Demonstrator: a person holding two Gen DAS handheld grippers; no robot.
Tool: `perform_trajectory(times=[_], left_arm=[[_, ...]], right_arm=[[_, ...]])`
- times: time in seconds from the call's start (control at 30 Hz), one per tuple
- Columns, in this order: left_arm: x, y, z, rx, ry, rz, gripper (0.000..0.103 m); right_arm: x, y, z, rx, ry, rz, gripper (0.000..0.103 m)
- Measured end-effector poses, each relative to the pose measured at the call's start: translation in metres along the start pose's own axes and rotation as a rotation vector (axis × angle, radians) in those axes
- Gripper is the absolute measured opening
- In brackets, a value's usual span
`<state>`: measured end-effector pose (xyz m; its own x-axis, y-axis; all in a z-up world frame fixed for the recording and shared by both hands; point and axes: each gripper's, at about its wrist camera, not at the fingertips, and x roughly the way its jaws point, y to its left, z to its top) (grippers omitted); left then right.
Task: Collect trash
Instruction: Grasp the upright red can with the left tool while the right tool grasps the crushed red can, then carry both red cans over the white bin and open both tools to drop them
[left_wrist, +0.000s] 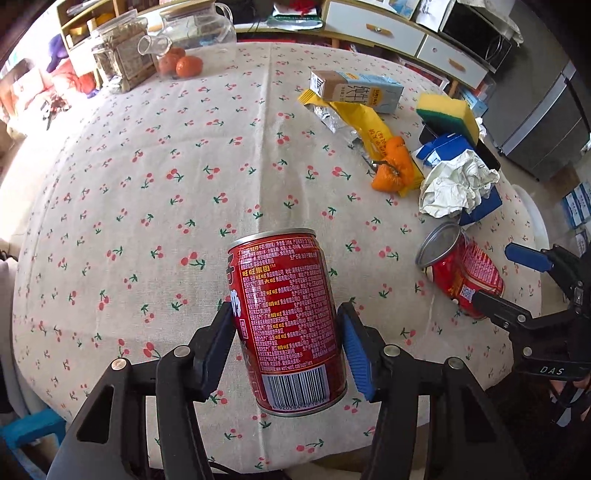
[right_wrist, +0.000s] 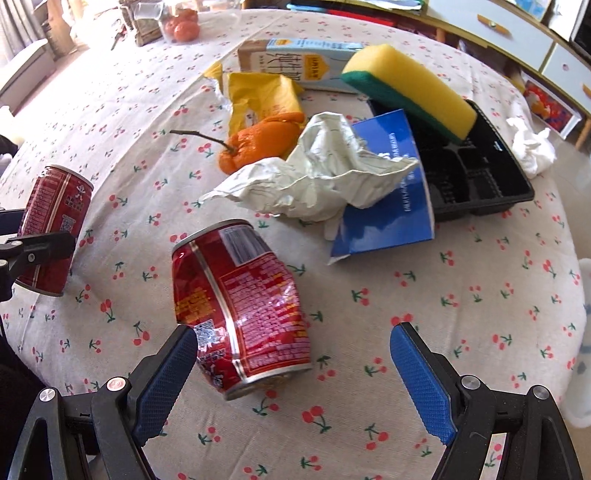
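Observation:
An intact red drink can stands between the pads of my left gripper, which is shut on its sides. The same can shows at the left of the right wrist view, low over the cherry-print tablecloth. A second red can, dented, lies on its side on the cloth. My right gripper hangs open over it, its left pad close to the can and its right pad well clear. In the left wrist view that gripper straddles the dented can.
Beyond the dented can lie crumpled paper, a blue box, orange peel, a yellow wrapper, a milk carton, a sponge on a black tray, and a tissue. Glass jars and oranges stand at the far edge.

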<state>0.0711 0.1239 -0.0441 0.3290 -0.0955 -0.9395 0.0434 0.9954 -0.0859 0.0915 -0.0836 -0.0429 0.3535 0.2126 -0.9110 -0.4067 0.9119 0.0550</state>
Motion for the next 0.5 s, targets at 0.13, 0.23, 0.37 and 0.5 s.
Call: perform_trajectory(times=[0.13, 0.23, 0.37, 0.5], left_arm=[[-0.001, 0.002, -0.003, 0.004, -0.001, 0.008, 0.059], [-0.003, 0.002, -0.004, 0.005, -0.005, 0.007, 0.059], [-0.006, 0.000, -0.005, 0.008, -0.011, 0.005, 0.059], [-0.008, -0.002, -0.005, 0.007, -0.019, 0.001, 0.059]], right_arm=[[0.012, 0.011, 0.001, -0.033, 0.012, 0.008, 0.088], [0.022, 0.017, 0.001, -0.051, 0.025, 0.003, 0.088], [0.030, 0.018, 0.003, -0.052, 0.025, 0.015, 0.071], [0.030, 0.012, 0.003, -0.041, 0.027, 0.027, 0.065]])
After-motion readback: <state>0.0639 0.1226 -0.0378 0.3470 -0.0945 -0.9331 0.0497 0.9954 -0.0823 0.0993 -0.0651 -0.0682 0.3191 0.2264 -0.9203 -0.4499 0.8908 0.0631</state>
